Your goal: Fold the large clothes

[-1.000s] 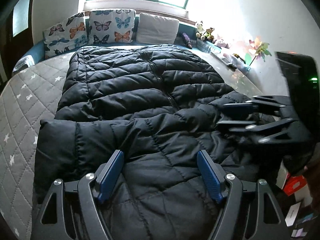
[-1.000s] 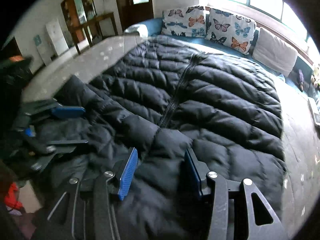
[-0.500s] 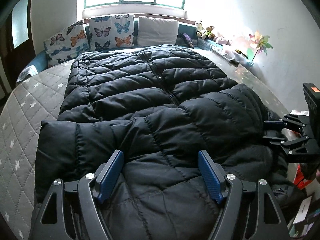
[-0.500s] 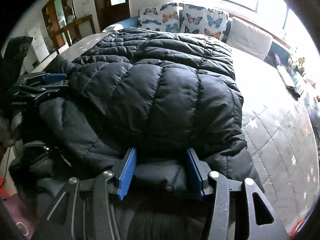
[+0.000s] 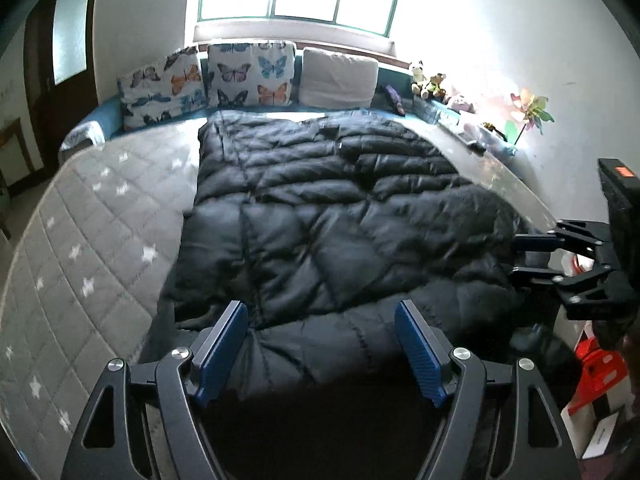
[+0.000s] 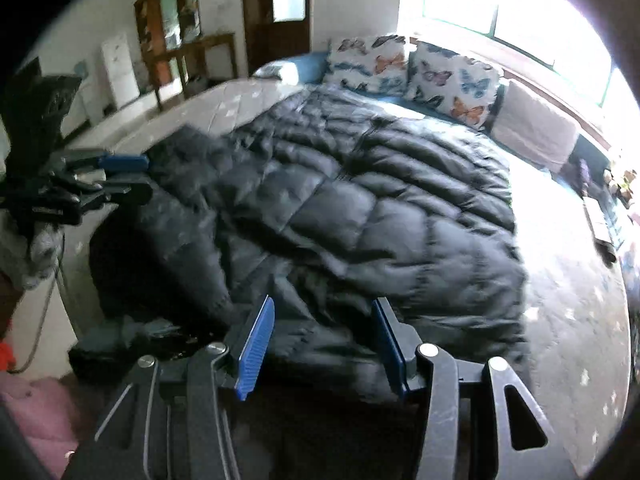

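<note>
1. The left gripper [image 5: 320, 354] is spread wide, holding nothing, at 6 o'clock by the black puffer coat [image 5: 340, 216].
2. The right gripper [image 6: 324, 346] likewise gapes apart.
3. The coat lies folded on the bed [image 5: 80, 248]; butterfly pillows [image 5: 250, 74] sit at 12 o'clock.

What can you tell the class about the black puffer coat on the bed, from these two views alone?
The black puffer coat is large, quilted and slightly shiny, its padding stitched into puffy panels. It lies spread over the grey star-patterned mattress, with its near part folded over the rest. Its near edge sits between the open fingers of the left gripper and the right gripper.
</note>
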A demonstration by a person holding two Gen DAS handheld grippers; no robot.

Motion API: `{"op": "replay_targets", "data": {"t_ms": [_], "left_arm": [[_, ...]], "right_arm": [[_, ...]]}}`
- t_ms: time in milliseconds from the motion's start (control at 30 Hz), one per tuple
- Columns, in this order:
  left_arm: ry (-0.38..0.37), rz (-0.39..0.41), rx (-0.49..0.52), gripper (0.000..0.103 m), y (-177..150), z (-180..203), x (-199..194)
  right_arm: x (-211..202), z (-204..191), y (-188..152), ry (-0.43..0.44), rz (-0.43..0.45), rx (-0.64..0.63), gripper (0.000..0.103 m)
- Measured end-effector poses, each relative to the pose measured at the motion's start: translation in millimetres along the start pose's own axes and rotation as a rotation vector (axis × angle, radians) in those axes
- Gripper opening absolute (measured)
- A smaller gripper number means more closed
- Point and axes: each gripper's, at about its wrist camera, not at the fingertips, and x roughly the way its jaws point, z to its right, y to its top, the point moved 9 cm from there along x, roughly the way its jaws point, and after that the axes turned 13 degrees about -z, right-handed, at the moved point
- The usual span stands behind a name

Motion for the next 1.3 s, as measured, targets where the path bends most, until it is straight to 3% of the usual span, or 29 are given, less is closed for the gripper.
{"op": "replay_targets", "data": {"t_ms": [67,167,367,500,567,700,833,900,1000,1167,1300], "left_arm": [[-0.012,-0.012,-0.007,0.081,-6,-3,8],[0.019,-0.009,0.030,0.081,-13,-2,24],[-0.019,-0.018,0.002,0.081,-7,-4,6],[-0.080,0.060,-0.037,0.081,20,-9,-24],[-0.076,0.079,-0.049,0.081,32,-14,-29],[-0.054,0.046,-0.090,0.081,48,-34,-11],[-0.013,-0.017,-0.091,0.082,38,-51,20],[-0.023,-0.035,-0.103,0.085,31,-57,30],[-0.054,-0.029,-0.126,0.086,26,-64,37],[-0.015,-0.026,-0.121,0.089,25,-65,45],[0.002,-0.034,-0.135,0.089,25,-63,36]], "right_arm": [[22,-3,-5,-0.009,-0.037,-0.006,0.056],[32,-3,-8,-0.007,-0.026,-0.013,0.057],[-4,7,-3,-0.008,-0.001,-0.006,0.057],[-31,41,15,-0.045,0.058,0.054,0.057],[-31,59,24,-0.073,0.062,0.084,0.057],[-12,87,33,-0.073,0.032,0.153,0.057],[25,102,17,-0.051,-0.044,0.194,0.057],[37,103,9,-0.023,-0.037,0.197,0.057],[37,103,8,-0.003,-0.031,0.208,0.057],[34,105,8,-0.005,-0.020,0.204,0.057],[23,102,8,-0.072,0.007,0.169,0.057]]}}
